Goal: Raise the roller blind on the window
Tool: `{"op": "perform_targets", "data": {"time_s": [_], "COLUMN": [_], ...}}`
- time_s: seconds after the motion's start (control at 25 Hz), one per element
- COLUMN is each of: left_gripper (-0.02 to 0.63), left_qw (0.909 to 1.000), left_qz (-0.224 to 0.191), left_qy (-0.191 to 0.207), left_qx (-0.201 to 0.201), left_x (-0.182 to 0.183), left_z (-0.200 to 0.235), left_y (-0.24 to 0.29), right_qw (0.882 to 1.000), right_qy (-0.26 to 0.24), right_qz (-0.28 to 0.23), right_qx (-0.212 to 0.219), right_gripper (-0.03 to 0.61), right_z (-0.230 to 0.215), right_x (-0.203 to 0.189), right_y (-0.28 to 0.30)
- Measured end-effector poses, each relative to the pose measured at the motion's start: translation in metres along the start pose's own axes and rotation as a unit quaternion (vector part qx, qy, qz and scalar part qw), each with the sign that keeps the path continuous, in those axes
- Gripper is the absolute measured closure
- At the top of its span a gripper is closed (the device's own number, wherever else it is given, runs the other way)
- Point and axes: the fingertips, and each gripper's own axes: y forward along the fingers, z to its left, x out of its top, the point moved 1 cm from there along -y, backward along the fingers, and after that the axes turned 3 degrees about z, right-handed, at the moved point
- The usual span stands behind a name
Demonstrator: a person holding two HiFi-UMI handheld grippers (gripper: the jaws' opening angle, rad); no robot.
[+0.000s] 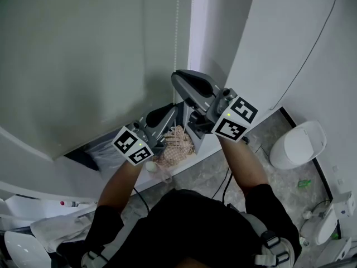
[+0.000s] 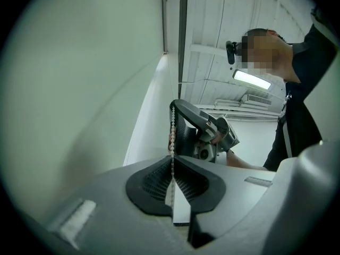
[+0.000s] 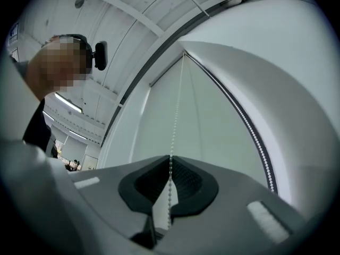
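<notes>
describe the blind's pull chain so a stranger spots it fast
Start at the pale roller blind covering the window. Down its right edge hangs the bead chain, running into the shut jaws of the right gripper and left gripper. Its tiny white beads set it apart from the smooth dark cable on the wall.

You are wearing a black short-sleeved top (image 1: pixel 189 222), with grey straps (image 1: pixel 271 248) carrying black buckles at your right side. Your left gripper (image 1: pixel 163 115) and right gripper (image 1: pixel 179 78) are showing grey shells, black ribbed pads (image 2: pixel 151 182), and cubes (image 1: pixel 235 119) bearing black-and-white square markers and a small green light.
</notes>
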Motion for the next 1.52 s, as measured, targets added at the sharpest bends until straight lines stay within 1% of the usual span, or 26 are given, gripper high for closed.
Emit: {"op": "perform_targets", "data": {"time_s": [0.24, 0.36, 0.44, 0.52, 0.6, 0.68, 0.72, 0.8, 0.84, 0.88, 0.92, 1.0, 1.08, 1.16, 1.24, 1.32, 1.4, 1.52], "left_gripper": [0.6, 0.6, 0.6, 0.6, 0.6, 0.598, 0.598, 0.597, 0.595, 0.568, 0.513, 0.481, 0.479, 0.479, 0.479, 0.479, 0.479, 0.479], "left_qw": [0.9997, 0.9993, 0.9986, 0.9973, 0.994, 0.9881, 0.9857, 0.9846, 0.9855, 0.9872, 0.9892, 0.9931, 0.996, 0.9978, 0.998, 0.9969, 0.9954, 0.992], "left_qz": [0.009, 0.032, 0.052, 0.072, 0.108, 0.152, 0.167, 0.173, 0.167, 0.157, 0.143, 0.112, 0.083, 0.059, 0.034, 0.012, -0.003, -0.019], "left_qy": [-0.018, -0.013, -0.01, -0.016, -0.02, -0.021, -0.023, -0.026, -0.028, -0.029, -0.03, -0.029, -0.024, -0.014, -0.005, -0.007, -0.02, -0.044], "left_qx": [-0.014, -0.012, -0.008, -0.005, 0.003, 0.005, 0.004, -0.002, -0.005, -0.01, -0.015, -0.02, -0.021, -0.029, -0.053, -0.078, -0.094, -0.117], "left_x": [-0.021, -0.039, -0.057, -0.084, -0.117, -0.149, -0.159, -0.165, -0.16, -0.152, -0.141, -0.112, -0.076, -0.036, 0.002, 0.032, 0.05, 0.061], "left_z": [-0.008, -0.011, -0.012, -0.011, -0.011, -0.012, -0.013, -0.013, -0.013, -0.011, -0.007, 0.004, 0.015, 0.022, 0.021, 0.016, 0.012, 0.005], "left_y": [0.017, 0.021, 0.02, 0.016, 0.008, -0.002, -0.007, -0.013, -0.014, -0.014, -0.014, -0.014, -0.01, -0.001, 0.015, 0.032, 0.046, 0.065], "right_qw": [0.999, 0.998, 0.997, 0.996, 0.995, 0.994, 0.994, 0.994, 0.993, 0.992, 0.992, 0.991, 0.992, 0.992, 0.991, 0.991, 0.991, 0.992], "right_qy": [-0.015, -0.046, -0.062, -0.061, -0.049, -0.036, -0.03, -0.026, -0.03, -0.039, -0.046, -0.045, -0.031, -0.028, -0.033, -0.036, -0.037, -0.035], "right_qz": [-0.028, -0.009, 0.008, 0.025, 0.05, 0.075, 0.082, 0.086, 0.088, 0.093, 0.098, 0.101, 0.098, 0.098, 0.101, 0.102, 0.102, 0.1], "right_qx": [-0.027, -0.042, -0.055, -0.064, -0.07, -0.07, -0.069, -0.07, -0.071, -0.071, -0.071, -0.074, -0.077, -0.078, -0.077, -0.076, -0.074, -0.074], "right_gripper": [0.562, 0.563, 0.563, 0.562, 0.563, 0.563, 0.562, 0.561, 0.562, 0.561, 0.561, 0.561, 0.561, 0.561, 0.561, 0.561, 0.561, 0.561], "right_z": [-0.012, -0.013, -0.016, -0.018, -0.019, -0.018, -0.017, -0.016, -0.016, -0.016, -0.017, -0.02, -0.022, -0.021, -0.018, -0.015, -0.011, -0.009], "right_x": [-0.001, -0.014, -0.029, -0.05, -0.081, -0.112, -0.123, -0.13, -0.13, -0.129, -0.129, -0.129, -0.129, -0.127, -0.126, -0.127, -0.128, -0.129], "right_y": [-0.032, -0.042, -0.05, -0.06, -0.071, -0.081, -0.086, -0.091, -0.092, -0.092, -0.091, -0.093, -0.096, -0.097, -0.096, -0.093, -0.093, -0.095]}}
